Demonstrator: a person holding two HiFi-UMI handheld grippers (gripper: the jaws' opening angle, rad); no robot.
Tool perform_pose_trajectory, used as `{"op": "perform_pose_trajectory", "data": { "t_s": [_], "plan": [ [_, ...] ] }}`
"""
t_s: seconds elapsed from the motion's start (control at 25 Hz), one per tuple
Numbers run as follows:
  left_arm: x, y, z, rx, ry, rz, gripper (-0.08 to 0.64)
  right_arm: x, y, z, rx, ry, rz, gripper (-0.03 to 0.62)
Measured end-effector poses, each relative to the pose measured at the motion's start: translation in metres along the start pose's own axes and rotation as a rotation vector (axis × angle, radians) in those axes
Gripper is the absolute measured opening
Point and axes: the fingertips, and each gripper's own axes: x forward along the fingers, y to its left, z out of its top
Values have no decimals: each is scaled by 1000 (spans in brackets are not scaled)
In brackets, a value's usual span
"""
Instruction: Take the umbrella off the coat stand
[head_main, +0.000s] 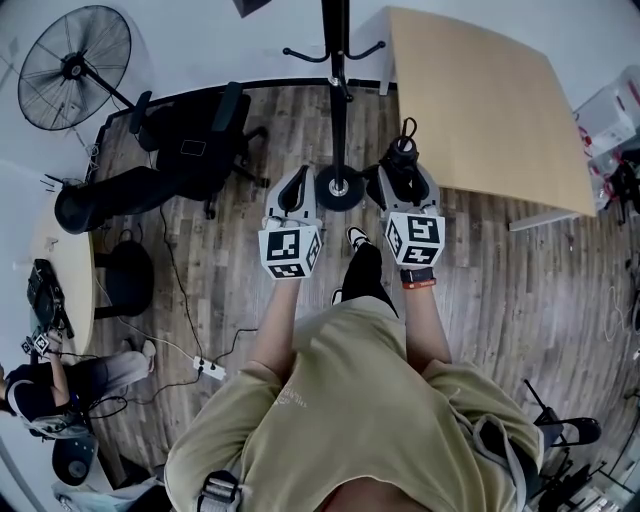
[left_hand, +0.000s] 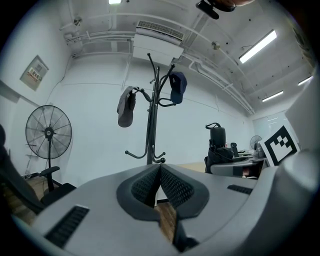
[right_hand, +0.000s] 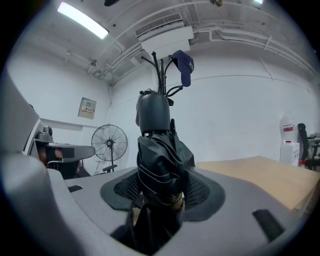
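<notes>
A folded black umbrella (right_hand: 160, 160) stands upright between the jaws of my right gripper (right_hand: 161, 192), which is shut on it; its handle end points up. In the head view the umbrella (head_main: 403, 165) sits in the right gripper (head_main: 405, 185), just right of the black coat stand (head_main: 337, 90). My left gripper (head_main: 293, 195) is at the stand's left, shut with nothing in it (left_hand: 159, 187). In the left gripper view the coat stand (left_hand: 151, 125) rises ahead, with a grey cap (left_hand: 126, 106) and a dark blue cap (left_hand: 177, 86) on its hooks.
A wooden table (head_main: 480, 105) stands at the right, close to the right gripper. A black office chair (head_main: 195, 140) and a floor fan (head_main: 75, 65) stand at the left. Cables and a power strip (head_main: 208, 368) lie on the wooden floor. Another person (head_main: 60, 385) sits far left.
</notes>
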Motion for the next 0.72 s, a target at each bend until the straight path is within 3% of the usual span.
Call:
{"op": "perform_pose_trajectory", "data": {
  "t_s": [0.72],
  "plan": [
    [42,6,-4,-27,7,14,23,41,-11,-5,24,37,79,245]
  ]
}}
